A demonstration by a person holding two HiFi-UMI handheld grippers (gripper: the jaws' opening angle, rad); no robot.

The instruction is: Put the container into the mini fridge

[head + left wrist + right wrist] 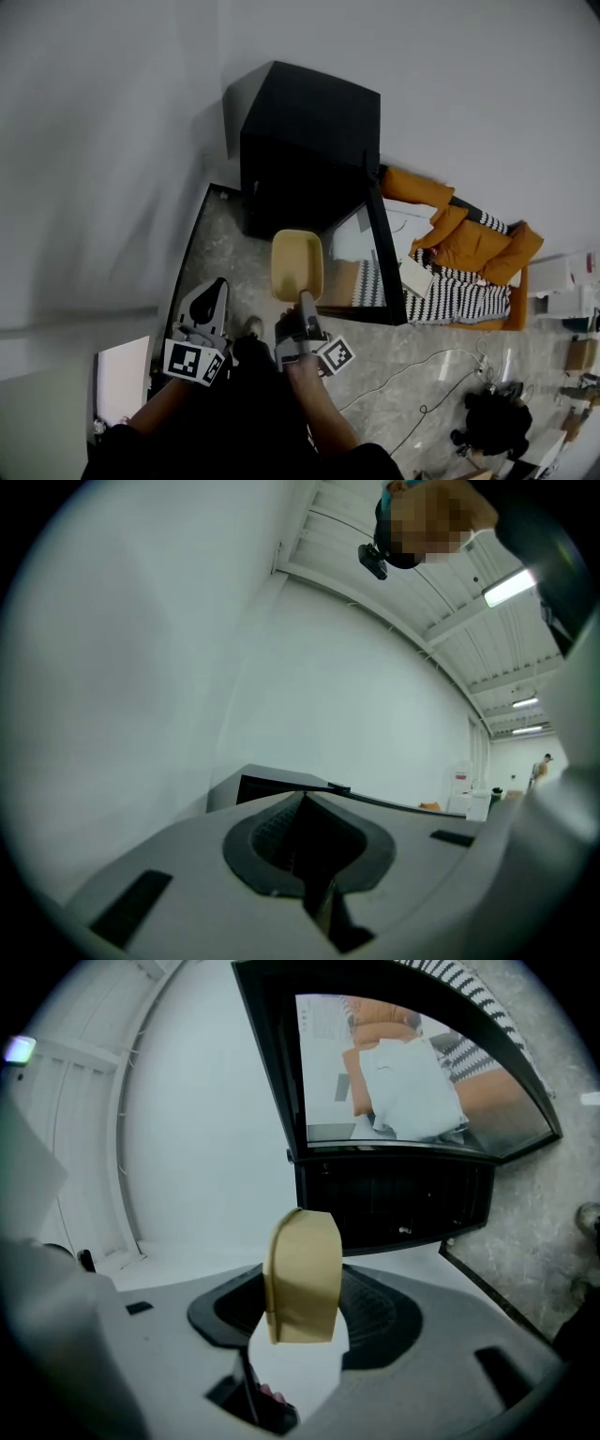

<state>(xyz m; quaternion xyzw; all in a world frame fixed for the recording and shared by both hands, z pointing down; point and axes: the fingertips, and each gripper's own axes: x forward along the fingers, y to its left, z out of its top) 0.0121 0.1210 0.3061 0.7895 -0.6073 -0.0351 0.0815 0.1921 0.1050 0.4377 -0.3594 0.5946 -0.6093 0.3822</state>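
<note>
Forearms: nearest to the head view, my left forearm [155,412] and right forearm [319,403] reach forward side by side.
Left gripper [216,292]: jaws closed together with nothing between them. Its marker cube [192,361] faces up. It hangs over the speckled floor [225,244], left of the container.
Right gripper [306,302]: jaws clamped on the near edge of the container, with its marker cube [336,354] just right of my wrist.
Container [297,264]: a tan, rounded-rectangle tub, open side up in the head view. Its inside shows only plain tan surface. In the right gripper view the container [302,1274] stands between the jaws, directly in line with the fridge opening.
Container position: held above the floor, just in front of the mini fridge and outside it.
Mini fridge [309,141]: a black box against the white wall [112,141], front open. The interior [394,1208] is dark and I cannot tell what it holds.
Fridge door [375,253]: swung open to the right of the container. Its glass pane reflects orange and white shapes.
Sofa [469,248]: orange with a black-and-white striped cover, right of the door.
Cables [441,375]: loose on the floor at far right.
</note>
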